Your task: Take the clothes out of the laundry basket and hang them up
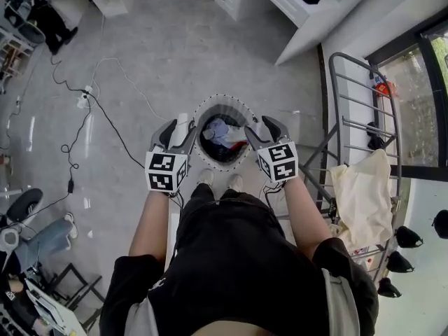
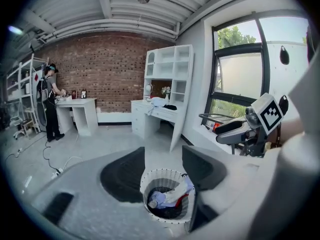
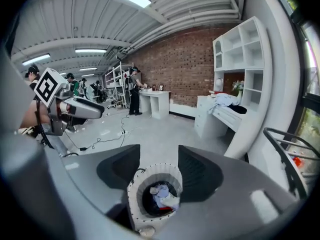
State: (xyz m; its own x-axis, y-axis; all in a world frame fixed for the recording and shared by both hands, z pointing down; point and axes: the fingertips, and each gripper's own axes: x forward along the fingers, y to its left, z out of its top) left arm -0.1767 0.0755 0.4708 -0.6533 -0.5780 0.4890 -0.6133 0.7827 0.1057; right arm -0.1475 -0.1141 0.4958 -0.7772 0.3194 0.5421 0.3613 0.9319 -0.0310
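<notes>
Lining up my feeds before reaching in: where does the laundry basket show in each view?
Head view: laundry basket at picture centre.
Left gripper view: basket bottom centre, framed by the open jaws.
Right gripper view: basket bottom centre, framed by the open jaws.
Shared landmark: white desk beyond the basket.

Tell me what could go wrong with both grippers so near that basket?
The clothes lie heaped together, so pulling one may drag others out onto the floor. The laundry basket is narrow, so the open left gripper and right gripper could knock its rim or each other.
</notes>
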